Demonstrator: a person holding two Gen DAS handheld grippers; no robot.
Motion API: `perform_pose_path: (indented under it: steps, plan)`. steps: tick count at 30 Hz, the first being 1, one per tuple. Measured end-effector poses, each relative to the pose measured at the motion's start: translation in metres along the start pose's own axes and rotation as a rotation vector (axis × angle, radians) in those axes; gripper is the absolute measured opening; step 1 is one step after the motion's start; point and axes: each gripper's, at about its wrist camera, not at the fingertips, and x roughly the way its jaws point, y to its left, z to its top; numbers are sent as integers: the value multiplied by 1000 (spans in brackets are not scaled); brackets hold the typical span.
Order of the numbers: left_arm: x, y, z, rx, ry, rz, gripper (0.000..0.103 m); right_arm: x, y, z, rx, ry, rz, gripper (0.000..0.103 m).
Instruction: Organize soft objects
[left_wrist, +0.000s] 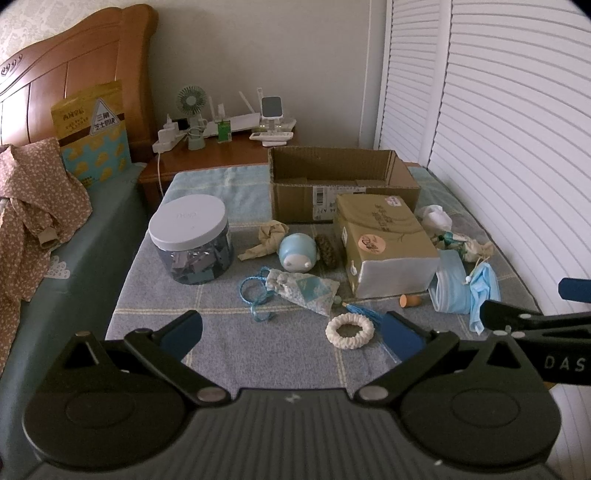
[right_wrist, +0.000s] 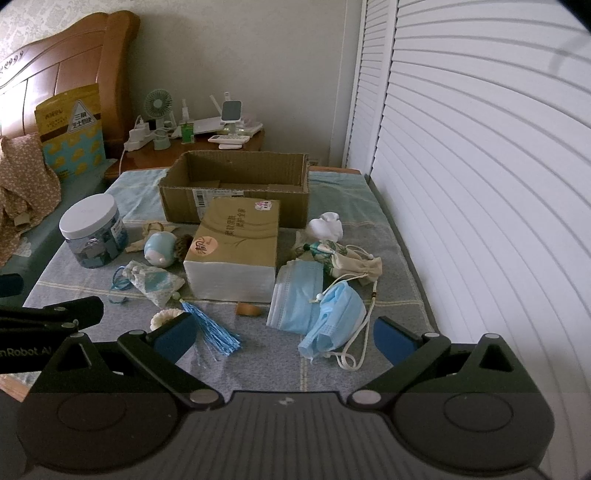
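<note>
The cardboard box (right_wrist: 236, 192) stood open at the far end of the blanket-covered surface (right_wrist: 258, 373), its top free, probably so that soft things could be dropped into it; it looked empty, though its floor was only partly visible. In front of the box lay the tissue pack (right_wrist: 232, 254), and the soft things were spread around it: the blue face masks (right_wrist: 317, 310) just right of the pack and nearest to the right gripper (right_wrist: 284, 339); a drawstring pouch (right_wrist: 351, 262) behind them; a patterned sachet (left_wrist: 303, 291) with a blue tassel (right_wrist: 212, 326) left of the pack; a white scrunchie (left_wrist: 350, 331) close before the left gripper (left_wrist: 291, 332). Both grippers hung low over the near edge, jaws wide and holding nothing; I judged that no grasp was begun, each one facing its own side of the pack. The jar (left_wrist: 192, 240), hard, stood well left of the box.
</note>
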Motion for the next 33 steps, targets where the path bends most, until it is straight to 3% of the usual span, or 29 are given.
perform_pose_path:
  steps: [33]
  plan:
    - [9, -6, 4, 42, -18, -22, 102, 5, -2, -2, -14, -10, -1, 103]
